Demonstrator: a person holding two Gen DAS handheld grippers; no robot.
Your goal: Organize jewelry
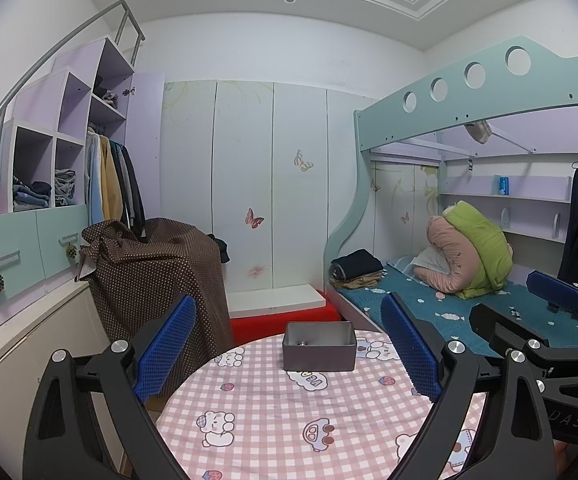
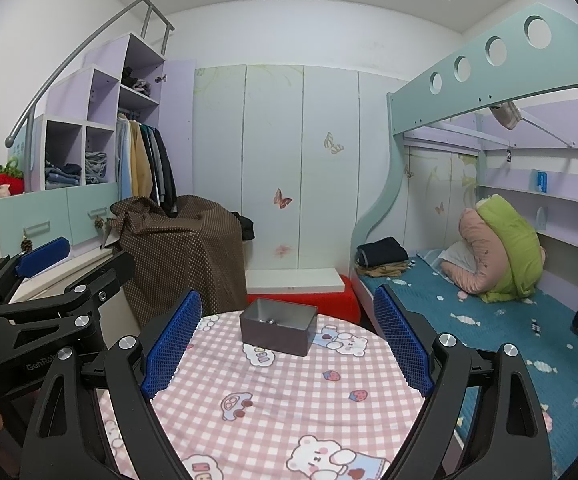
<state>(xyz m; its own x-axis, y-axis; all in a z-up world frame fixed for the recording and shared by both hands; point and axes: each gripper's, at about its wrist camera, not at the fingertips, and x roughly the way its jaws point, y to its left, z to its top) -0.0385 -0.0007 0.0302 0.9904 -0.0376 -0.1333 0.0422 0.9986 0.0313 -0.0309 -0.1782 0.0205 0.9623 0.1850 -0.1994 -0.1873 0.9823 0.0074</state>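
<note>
A small grey open box (image 1: 319, 350) stands at the far edge of the round table (image 1: 273, 420) with the pink checked cloth. Small silvery jewelry (image 1: 301, 343) lies inside it. The box also shows in the right wrist view (image 2: 277, 330), with the jewelry (image 2: 269, 321) at its bottom. My left gripper (image 1: 289, 352) is open and empty, held above the table in front of the box. My right gripper (image 2: 289, 340) is open and empty too, at about the same distance from the box. Each gripper shows at the edge of the other's view.
A bunk bed (image 1: 449, 312) with a teal sheet stands right of the table. A brown dotted cloth (image 1: 157, 272) covers furniture at the left. A red stool with a white board (image 1: 285, 308) is behind the table, before white wardrobes (image 1: 273, 184).
</note>
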